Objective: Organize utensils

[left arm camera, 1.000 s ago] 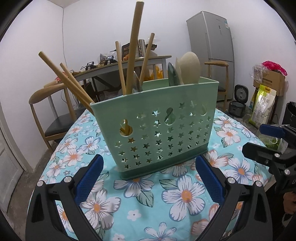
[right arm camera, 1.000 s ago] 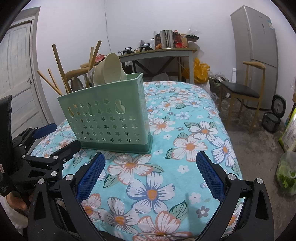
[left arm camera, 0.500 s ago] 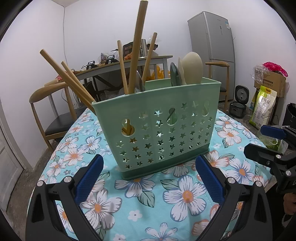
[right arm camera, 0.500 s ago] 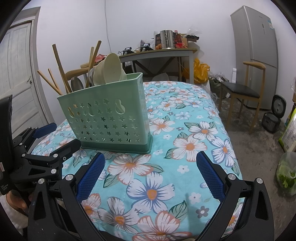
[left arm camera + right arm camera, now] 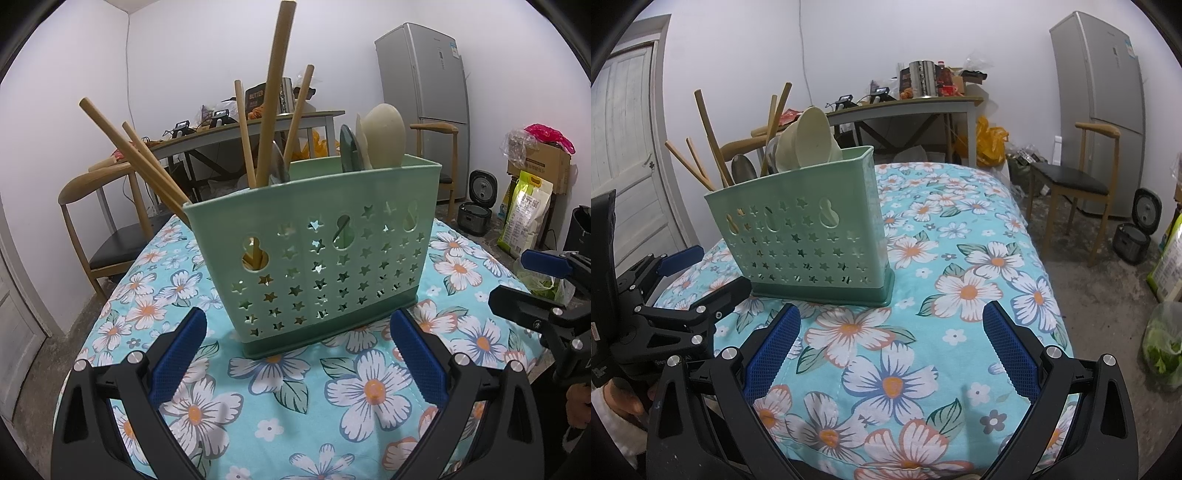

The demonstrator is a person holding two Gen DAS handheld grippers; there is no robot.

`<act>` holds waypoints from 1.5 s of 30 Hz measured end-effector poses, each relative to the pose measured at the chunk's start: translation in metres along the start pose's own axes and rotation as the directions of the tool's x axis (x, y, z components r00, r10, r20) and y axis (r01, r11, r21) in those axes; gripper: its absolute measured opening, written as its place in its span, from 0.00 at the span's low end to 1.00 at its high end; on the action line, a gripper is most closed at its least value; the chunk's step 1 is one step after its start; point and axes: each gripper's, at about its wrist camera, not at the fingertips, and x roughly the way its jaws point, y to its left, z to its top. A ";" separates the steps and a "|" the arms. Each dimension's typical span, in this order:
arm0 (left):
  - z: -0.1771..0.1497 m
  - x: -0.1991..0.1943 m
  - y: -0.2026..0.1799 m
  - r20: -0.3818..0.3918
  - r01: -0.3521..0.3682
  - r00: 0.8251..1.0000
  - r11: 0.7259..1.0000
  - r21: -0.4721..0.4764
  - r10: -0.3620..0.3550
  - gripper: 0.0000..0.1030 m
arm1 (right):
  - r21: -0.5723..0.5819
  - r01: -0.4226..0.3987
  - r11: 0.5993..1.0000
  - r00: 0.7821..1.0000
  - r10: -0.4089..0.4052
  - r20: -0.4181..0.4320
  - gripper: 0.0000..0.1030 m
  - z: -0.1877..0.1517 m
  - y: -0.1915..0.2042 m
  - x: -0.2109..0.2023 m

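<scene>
Your left gripper (image 5: pixel 298 350) has crept closer to the perforated mint-green plastic utensil caddy (image 5: pixel 314 254), both grippers' (image 5: pixel 891 341) jaws spread and empty, so sorting looks finished.

Your left gripper (image 5: pixel 298 345) draws slightly closer to the green utensil caddy (image 5: pixel 314 251), which now looms a little larger between its spread fingers. Seen from your right gripper (image 5: pixel 892 345), that gripper edges forward beside the caddy.

You see a matt green plastic caddy (image 5: pixel 317 254) holding smooth wooden sticks (image 5: pixel 271 92), standing on floral cloth (image 5: pixel 280 402).
</scene>
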 end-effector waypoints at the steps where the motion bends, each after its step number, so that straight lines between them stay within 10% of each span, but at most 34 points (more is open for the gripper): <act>1: 0.000 -0.001 0.000 0.002 0.002 1.000 1.000 -0.004 -0.002 0.95 | 0.000 0.001 1.000 1.000 -0.001 0.001 0.92 0.001 0.000 0.000; 45: 0.001 0.002 0.010 -0.018 0.004 1.000 0.999 -0.047 -0.005 0.95 | 0.000 -0.006 1.000 1.000 0.006 -0.004 0.92 0.001 -0.003 0.002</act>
